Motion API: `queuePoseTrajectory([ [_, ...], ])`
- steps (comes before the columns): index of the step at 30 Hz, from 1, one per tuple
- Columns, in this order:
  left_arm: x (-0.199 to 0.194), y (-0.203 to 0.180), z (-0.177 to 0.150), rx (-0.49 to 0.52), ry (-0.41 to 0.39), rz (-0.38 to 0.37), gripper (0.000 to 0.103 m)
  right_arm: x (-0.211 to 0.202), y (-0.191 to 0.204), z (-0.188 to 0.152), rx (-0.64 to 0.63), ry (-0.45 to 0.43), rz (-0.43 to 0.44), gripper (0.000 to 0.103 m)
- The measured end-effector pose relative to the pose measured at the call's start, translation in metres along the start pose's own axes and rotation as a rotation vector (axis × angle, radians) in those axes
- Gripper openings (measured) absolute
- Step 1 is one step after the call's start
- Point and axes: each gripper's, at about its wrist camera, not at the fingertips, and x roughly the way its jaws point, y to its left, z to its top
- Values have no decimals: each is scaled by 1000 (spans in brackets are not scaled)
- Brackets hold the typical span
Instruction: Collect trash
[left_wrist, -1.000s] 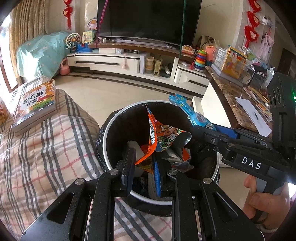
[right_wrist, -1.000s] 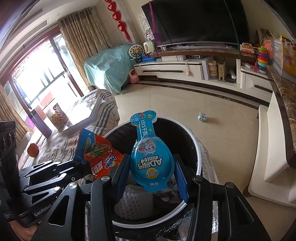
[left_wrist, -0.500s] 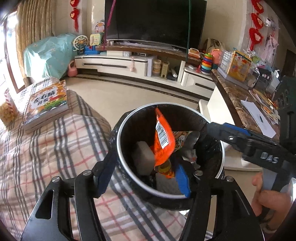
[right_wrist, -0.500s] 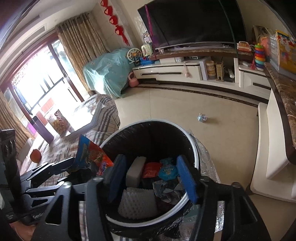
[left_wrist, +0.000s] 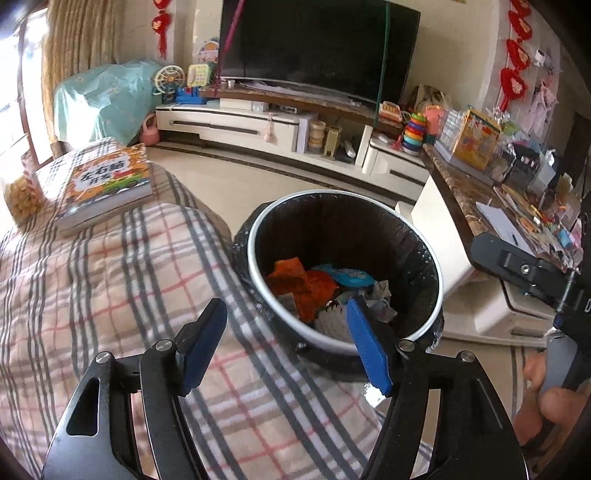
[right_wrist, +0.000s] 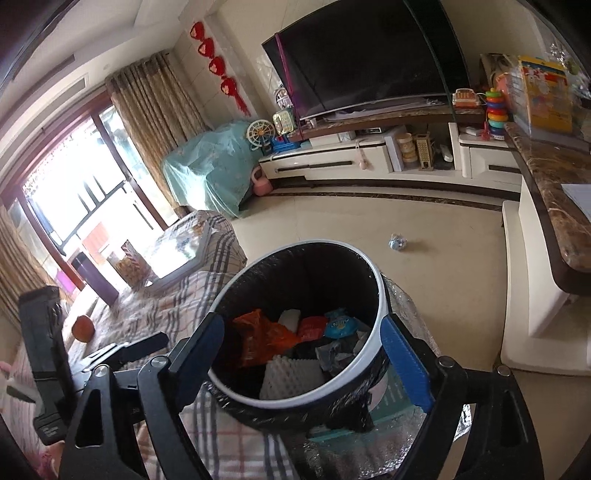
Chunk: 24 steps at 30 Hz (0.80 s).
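The trash bin (left_wrist: 436, 266), black-lined with a white rim, stands beside a plaid-covered seat. Inside it lie an orange snack wrapper (left_wrist: 299, 286), a blue wrapper (left_wrist: 347, 277) and white foam (right_wrist: 291, 376). My left gripper (left_wrist: 286, 310) hovers over the bin's near rim; its jaws are opening and hold nothing. My right gripper (right_wrist: 301, 325) is above the bin (right_wrist: 380, 295) from the other side, jaws also opening and empty, over the orange wrapper (right_wrist: 266, 336) and blue wrapper (right_wrist: 341, 326). A crumpled scrap (right_wrist: 397, 242) lies on the floor beyond the bin.
A book (left_wrist: 107, 184) and a snack jar (left_wrist: 22, 195) rest on the plaid cover (left_wrist: 110, 295). A cluttered marble counter (left_wrist: 480, 199) runs along the right. An orange (right_wrist: 83, 328) sits on the cover. A TV stand (right_wrist: 332, 162) lines the far wall.
Both grippers opened and let go of their wrappers. The orange and blue wrappers dropped into the bin. Both grippers drew back from the bin's mouth.
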Motion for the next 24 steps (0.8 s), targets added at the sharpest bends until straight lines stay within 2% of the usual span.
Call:
queuePoseTrajectory([
  [4,-24,10,-18,-40,-54,-8,73,-16,7,-8,11,-36,15,93],
  [9,-60,20,-47,-68,-137,17,92,-34,21,-30,16,-74,24,102],
  [14,-90,27,-76,-81,-201,57,94,-48,35,-59,-15,-100,18,103],
  [17,-109,31,-91,-87,-245,80,95,-60,45,-75,-69,-160,-47,103],
  [19,-123,29,-98,-80,-289,108,96,-66,50,-79,-91,-180,-57,103],
  [21,-139,27,-104,-74,-345,134,102,-76,55,-82,-118,-212,-65,103],
  [24,-157,23,-111,-68,-425,192,103,-99,69,-84,-181,-312,-80,103],
])
